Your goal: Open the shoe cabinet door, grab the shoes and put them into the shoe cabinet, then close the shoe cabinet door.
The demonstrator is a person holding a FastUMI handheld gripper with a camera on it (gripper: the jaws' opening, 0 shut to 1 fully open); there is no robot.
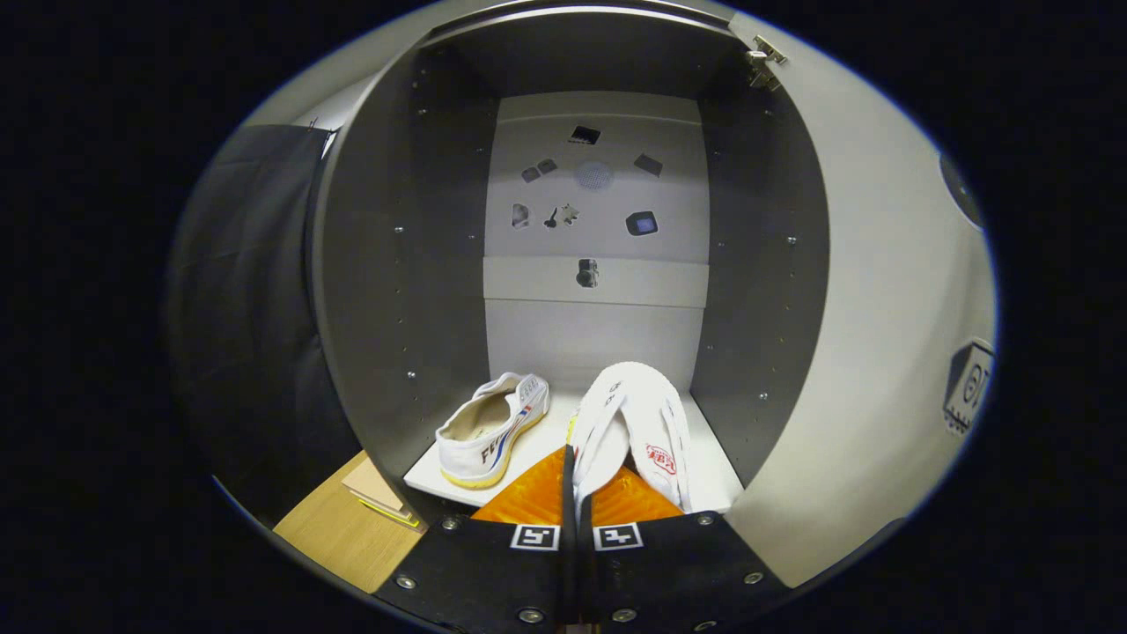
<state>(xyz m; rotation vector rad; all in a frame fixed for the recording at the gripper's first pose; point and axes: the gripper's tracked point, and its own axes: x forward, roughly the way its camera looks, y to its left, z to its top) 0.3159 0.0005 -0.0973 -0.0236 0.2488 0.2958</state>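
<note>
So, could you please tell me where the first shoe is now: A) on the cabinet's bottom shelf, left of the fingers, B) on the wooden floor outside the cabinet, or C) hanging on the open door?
A: the first shoe lies on the cabinet's white bottom shelf, left of the fingers, which pinch the second shoe.
</note>
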